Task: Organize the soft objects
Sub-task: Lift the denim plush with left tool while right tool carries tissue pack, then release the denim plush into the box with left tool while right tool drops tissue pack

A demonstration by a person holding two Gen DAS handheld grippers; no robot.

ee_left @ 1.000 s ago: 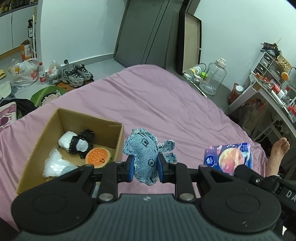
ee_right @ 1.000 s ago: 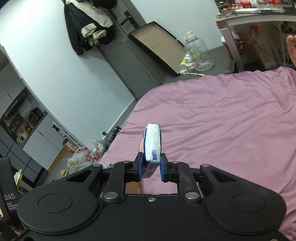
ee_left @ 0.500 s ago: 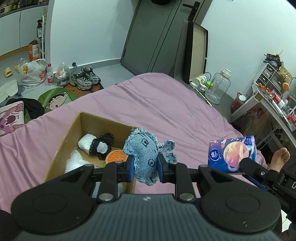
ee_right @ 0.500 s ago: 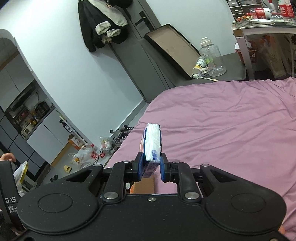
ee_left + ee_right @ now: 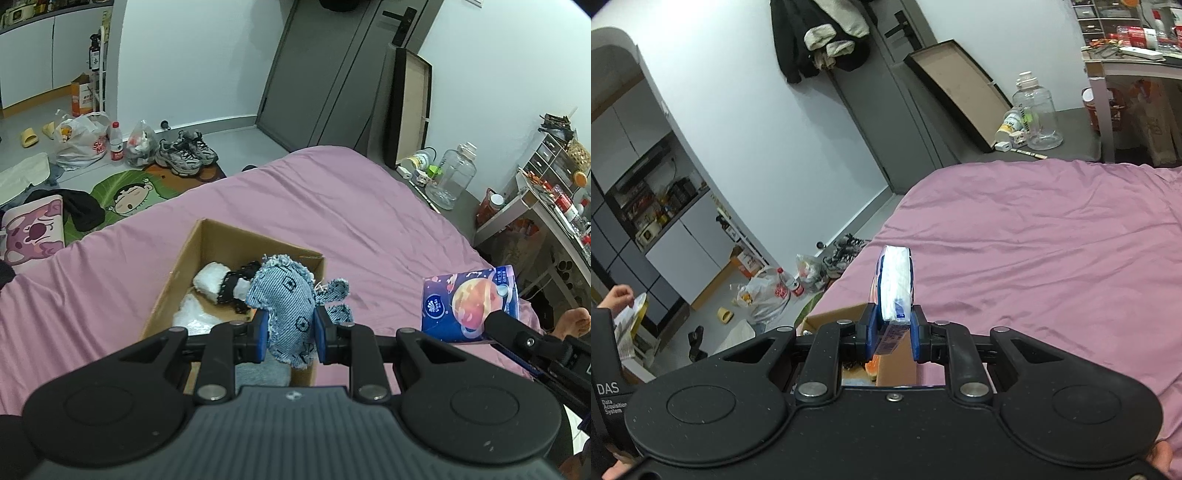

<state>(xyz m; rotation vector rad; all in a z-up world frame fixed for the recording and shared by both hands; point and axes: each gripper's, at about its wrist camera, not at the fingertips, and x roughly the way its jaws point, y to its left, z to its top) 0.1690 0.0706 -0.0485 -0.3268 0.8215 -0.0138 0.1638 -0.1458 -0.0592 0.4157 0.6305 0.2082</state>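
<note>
My left gripper (image 5: 289, 336) is shut on a blue denim soft toy (image 5: 286, 302), held above the near right corner of an open cardboard box (image 5: 184, 273) on the pink bed. Inside the box lie a white and black plush (image 5: 218, 286) and a clear plastic bag (image 5: 195, 314). My right gripper (image 5: 893, 334) is shut on a pack of tissues (image 5: 895, 286), held edge-on just above the box's corner (image 5: 827, 319); an orange toy (image 5: 871, 367) peeks out below. In the left wrist view the same blue tissue pack (image 5: 469, 302) shows at the right, held by the right gripper (image 5: 496, 326).
The pink bed sheet (image 5: 332, 206) stretches ahead and to the right. Shoes (image 5: 184, 151), plastic bags (image 5: 79, 138) and a cartoon mat (image 5: 125, 194) lie on the floor beyond the bed. A desk (image 5: 546, 210) and a clear jar (image 5: 452, 175) stand at the right. A bare foot (image 5: 574, 323) shows at right.
Both grippers have travelled toward the box with their loads: the denim toy now hangs over the box's right corner, and the box edge has come into the right wrist view.
</note>
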